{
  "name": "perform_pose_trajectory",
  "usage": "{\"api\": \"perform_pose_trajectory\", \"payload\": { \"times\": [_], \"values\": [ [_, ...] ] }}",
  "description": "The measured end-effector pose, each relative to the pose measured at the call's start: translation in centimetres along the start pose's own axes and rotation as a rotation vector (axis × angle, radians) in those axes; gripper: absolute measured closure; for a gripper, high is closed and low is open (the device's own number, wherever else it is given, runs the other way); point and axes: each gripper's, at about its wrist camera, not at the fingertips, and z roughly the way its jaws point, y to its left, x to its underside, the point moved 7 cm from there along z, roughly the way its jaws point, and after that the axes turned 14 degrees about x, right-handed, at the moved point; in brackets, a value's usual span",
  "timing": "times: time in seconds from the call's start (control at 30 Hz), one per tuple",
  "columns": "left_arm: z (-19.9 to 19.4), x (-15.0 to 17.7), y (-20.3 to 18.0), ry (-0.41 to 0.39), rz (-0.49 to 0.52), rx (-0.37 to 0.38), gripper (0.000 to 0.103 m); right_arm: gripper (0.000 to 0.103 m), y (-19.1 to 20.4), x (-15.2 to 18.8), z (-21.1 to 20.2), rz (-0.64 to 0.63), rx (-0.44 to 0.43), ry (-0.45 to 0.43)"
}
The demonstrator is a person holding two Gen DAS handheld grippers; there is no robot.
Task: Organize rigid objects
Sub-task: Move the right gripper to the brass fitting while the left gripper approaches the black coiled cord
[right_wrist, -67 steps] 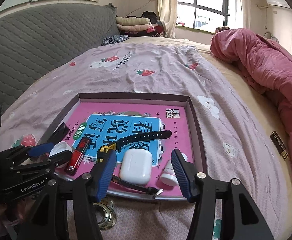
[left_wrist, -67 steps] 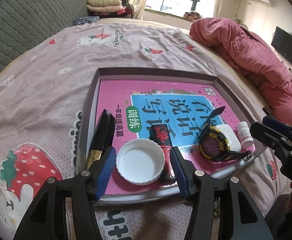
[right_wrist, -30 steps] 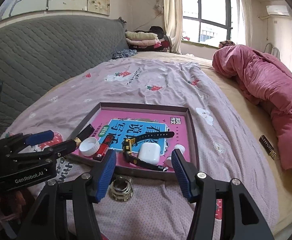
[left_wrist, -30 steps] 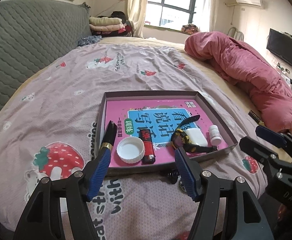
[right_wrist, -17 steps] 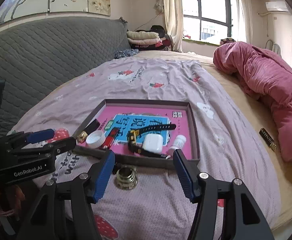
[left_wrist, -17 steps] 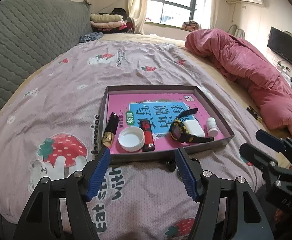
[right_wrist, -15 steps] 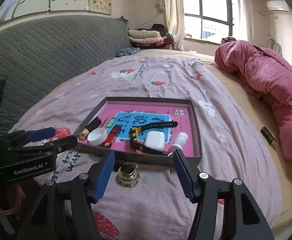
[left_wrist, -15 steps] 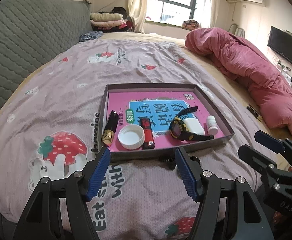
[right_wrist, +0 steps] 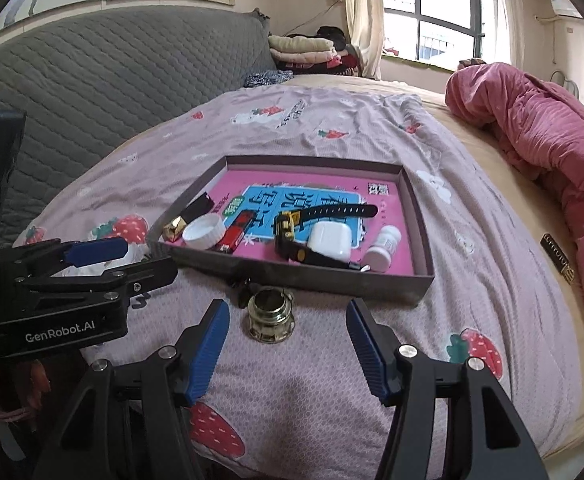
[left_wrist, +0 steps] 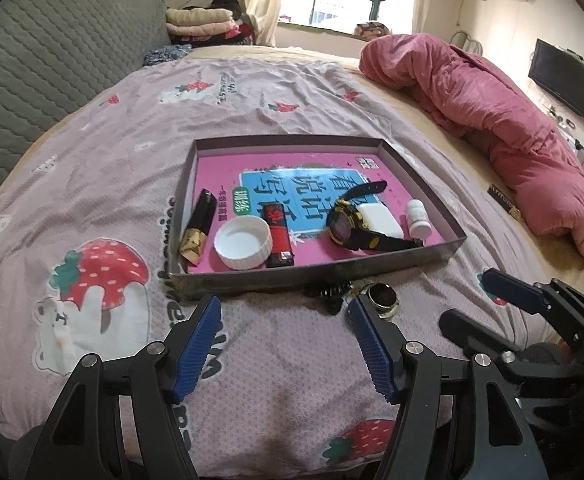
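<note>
1. Left gripper (left_wrist: pixel 283 336): fingers spread wide, holding nothing, poised above the bedsheet (left_wrist: pixel 91 168) short of the tray.
2. Right gripper (right_wrist: pixel 285 338): likewise spread and empty.
3. Tray (right_wrist: pixel 304 276): directly ahead of both grippers, lined with a pink book. Already inside, along its near side: black-and-gold tube (left_wrist: pixel 199 226), white cap (left_wrist: pixel 243 242), red lighter (left_wrist: pixel 277 230), black-and-yellow watch (left_wrist: pixel 352 226), white earbud case (right_wrist: pixel 330 240), small white bottle (right_wrist: pixel 384 248).
4. Outstanding: a brass fitting (right_wrist: pixel 269 314) stands on the sheet just ahead of the right gripper, between its fingers and the tray's near wall. A small black item (right_wrist: pixel 241 282) lies beside it, close against the wall; identity unclear.
5. Assessment: task largely complete; these two pieces appear left to be placed. A dark strip (right_wrist: pixel 556 258) far to the right may or may not count.
</note>
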Motion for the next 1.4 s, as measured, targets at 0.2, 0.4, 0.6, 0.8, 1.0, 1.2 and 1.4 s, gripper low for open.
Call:
{"api": "perform_pose_trajectory", "payload": {
  "times": [0.2,0.4,0.6,0.8,1.0,1.2,1.4],
  "values": [
    [2.2,0.4,-0.3,0.038,-0.018,0.038,0.034,0.043,0.8,1.2,1.5,-0.031,-0.003,0.031],
    [4.5,0.5,-0.2,0.075,-0.045,0.07,0.034,0.043,1.2,2.2,3.2,-0.051,0.004,0.065],
    [6.1,0.3,0.1,0.093,-0.068,0.089,0.034,0.043,1.7,2.7,5.4,-0.029,-0.004,0.099],
    [7.7,0.6,0.5,0.122,-0.087,0.107,0.034,0.043,2.1,2.8,7.1,-0.009,-0.008,0.118],
    [8.6,0.2,0.9,0.122,-0.097,0.114,0.034,0.043,2.3,2.6,7.9,-0.005,0.005,0.102],
    [9.5,0.4,1.3,0.138,-0.108,0.117,0.034,0.043,2.6,2.5,8.3,-0.007,0.009,0.089],
    [10.3,0.6,1.5,0.157,-0.122,0.125,0.034,0.043,3.1,2.3,9.1,-0.006,0.004,0.078]
  ]
}}
